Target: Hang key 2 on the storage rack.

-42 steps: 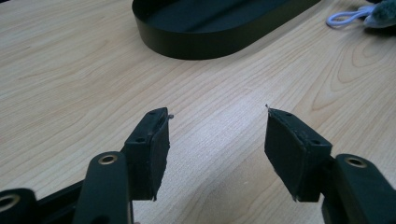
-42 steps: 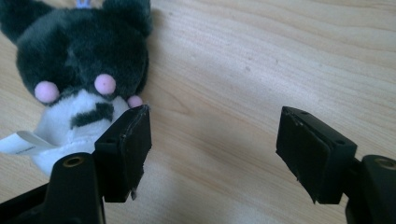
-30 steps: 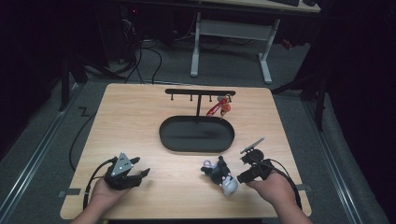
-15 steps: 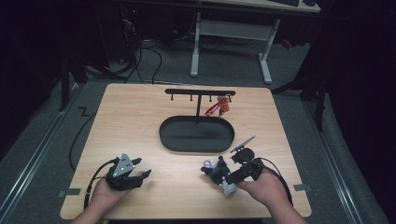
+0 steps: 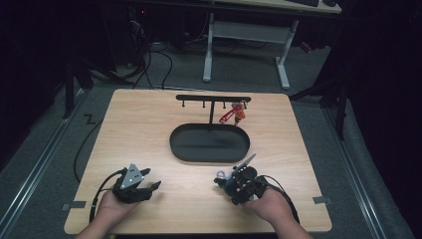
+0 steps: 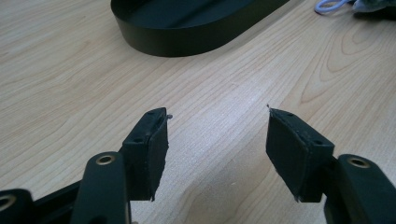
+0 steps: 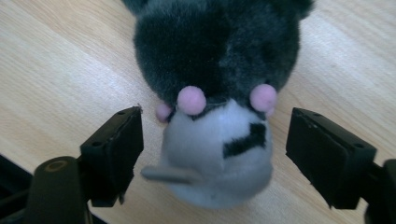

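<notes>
High view: wooden table [image 5: 149,124] with a black oval tray [image 5: 209,143] in the middle and a black hook rack [image 5: 213,98] standing behind it, something red [image 5: 232,114] hanging off one of its right-hand hooks. The left gripper [image 5: 134,185] sits near the front left of the table with the person's hand under it, well apart from everything else. The right gripper [image 5: 234,186] is at the front right, just in front of the tray, right over a small plush toy [image 5: 224,180].

Left gripper view: jaws stand wide with just bare wood between them — nothing held. The tray [image 6: 196,23] is up ahead, and a pale loop shows at the top right corner.

Right gripper view: the plush toy [image 7: 217,88] lies on the table between the jaws — dark grey fuzzy body, pale grey face, pink pompoms. The jaws have just been narrowing a bit, but there's a gap on both sides, so the pads aren't touching it.
</notes>
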Demonstrator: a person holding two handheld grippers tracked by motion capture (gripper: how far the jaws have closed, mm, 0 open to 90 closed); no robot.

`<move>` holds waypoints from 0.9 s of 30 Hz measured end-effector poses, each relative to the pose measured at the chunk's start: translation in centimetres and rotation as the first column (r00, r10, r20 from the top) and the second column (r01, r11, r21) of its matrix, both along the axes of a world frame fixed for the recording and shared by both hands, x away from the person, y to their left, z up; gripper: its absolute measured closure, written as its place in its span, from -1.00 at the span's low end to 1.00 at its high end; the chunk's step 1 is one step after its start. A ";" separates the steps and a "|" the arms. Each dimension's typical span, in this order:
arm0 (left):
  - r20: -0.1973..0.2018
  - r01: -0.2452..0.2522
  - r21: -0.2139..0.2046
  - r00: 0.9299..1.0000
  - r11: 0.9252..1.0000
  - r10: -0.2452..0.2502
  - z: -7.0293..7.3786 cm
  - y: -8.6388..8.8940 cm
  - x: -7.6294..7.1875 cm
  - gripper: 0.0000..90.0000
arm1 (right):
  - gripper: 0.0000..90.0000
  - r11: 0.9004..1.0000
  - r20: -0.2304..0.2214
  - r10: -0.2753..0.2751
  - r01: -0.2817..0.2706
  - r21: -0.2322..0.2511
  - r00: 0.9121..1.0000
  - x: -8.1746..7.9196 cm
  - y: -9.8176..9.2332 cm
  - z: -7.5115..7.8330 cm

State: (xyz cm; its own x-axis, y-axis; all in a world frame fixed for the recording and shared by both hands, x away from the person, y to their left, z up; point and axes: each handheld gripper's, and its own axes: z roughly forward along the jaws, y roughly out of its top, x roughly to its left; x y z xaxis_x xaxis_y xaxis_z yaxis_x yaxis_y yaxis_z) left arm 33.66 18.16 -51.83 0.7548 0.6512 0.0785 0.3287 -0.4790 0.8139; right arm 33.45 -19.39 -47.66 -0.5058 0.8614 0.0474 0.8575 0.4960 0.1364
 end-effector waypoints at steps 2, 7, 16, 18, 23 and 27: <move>0.003 0.001 -0.003 1.000 1.000 -0.001 0.0 0.1 0.0 -0.15 | -0.44 1.000 -0.003 0.004 -0.004 -0.005 1.000 0.0 0.1 -0.3; 0.002 -0.007 -0.007 1.000 1.000 0.007 0.0 0.1 0.0 -0.21 | -0.05 1.000 0.019 0.004 -0.004 -0.016 1.000 0.0 0.3 -0.7; 0.002 -0.002 0.006 1.000 1.000 0.002 -0.1 0.0 0.0 -0.22 | 0.06 1.000 0.036 -0.020 0.021 -0.003 0.999 -0.1 -0.2 0.7; 0.001 -0.007 0.005 1.000 1.000 0.007 -0.1 0.2 -0.2 -0.23 | 0.06 1.000 0.044 -0.018 0.018 0.000 0.999 0.0 -0.6 1.3; -0.002 -0.024 -0.010 1.000 1.000 0.024 0.0 0.8 -0.1 -0.25 | 0.06 1.000 0.063 -0.031 0.030 0.006 0.998 0.5 -1.4 3.0; 0.000 -0.018 -0.005 1.000 1.000 0.018 0.0 0.6 -0.2 -0.29 | 0.06 1.000 0.069 -0.027 0.027 0.010 0.997 0.9 -1.6 4.1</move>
State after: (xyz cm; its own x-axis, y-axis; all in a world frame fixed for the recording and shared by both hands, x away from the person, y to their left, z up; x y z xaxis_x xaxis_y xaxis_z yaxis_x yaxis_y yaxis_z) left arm 33.49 18.79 -51.86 0.7432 0.6648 0.0756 0.3369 -0.4695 0.8161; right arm 34.38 -21.00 -43.60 -0.4846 0.8745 0.0215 0.8591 0.4712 0.2000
